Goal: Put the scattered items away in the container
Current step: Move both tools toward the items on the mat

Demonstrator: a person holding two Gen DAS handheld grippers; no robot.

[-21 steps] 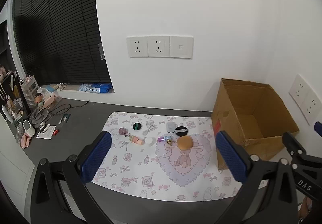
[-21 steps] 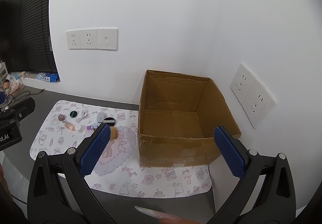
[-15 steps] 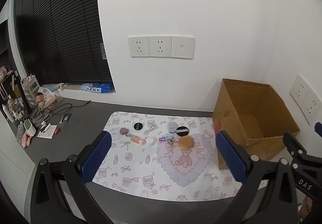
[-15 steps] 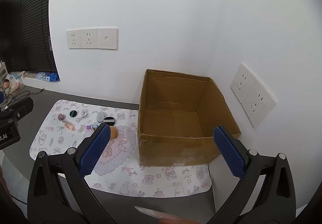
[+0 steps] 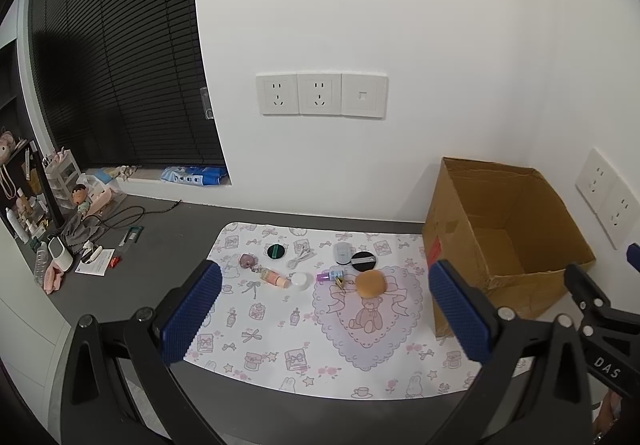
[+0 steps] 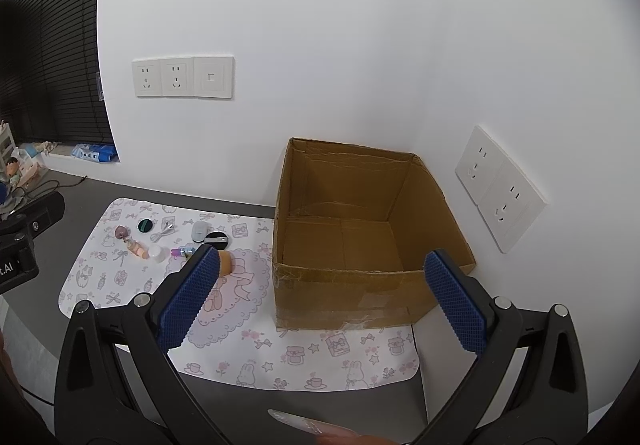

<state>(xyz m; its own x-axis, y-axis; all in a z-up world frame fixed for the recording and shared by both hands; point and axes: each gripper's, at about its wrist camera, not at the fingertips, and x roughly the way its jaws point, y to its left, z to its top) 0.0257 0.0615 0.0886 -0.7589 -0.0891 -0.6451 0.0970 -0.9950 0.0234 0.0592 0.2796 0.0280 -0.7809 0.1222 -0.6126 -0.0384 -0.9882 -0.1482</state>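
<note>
The cardboard box [image 6: 360, 245] stands open-topped straight ahead of the right hand-held gripper [image 6: 320, 297], whose jaws are spread wide and hold nothing. The scattered items [image 5: 312, 269] lie on the patterned mat [image 5: 280, 345] on the counter [image 5: 120, 293], ahead of the left hand-held gripper [image 5: 320, 313], likewise wide apart and holding nothing.

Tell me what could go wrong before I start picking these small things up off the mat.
1. The items sit bunched: the orange puff lies close to the purple tube, so wide-open left tongs may knock neighbours.
2. The white cable is thin and could slip.
3. The cardboard box has tall walls; right tongs might clip its rim.
</note>
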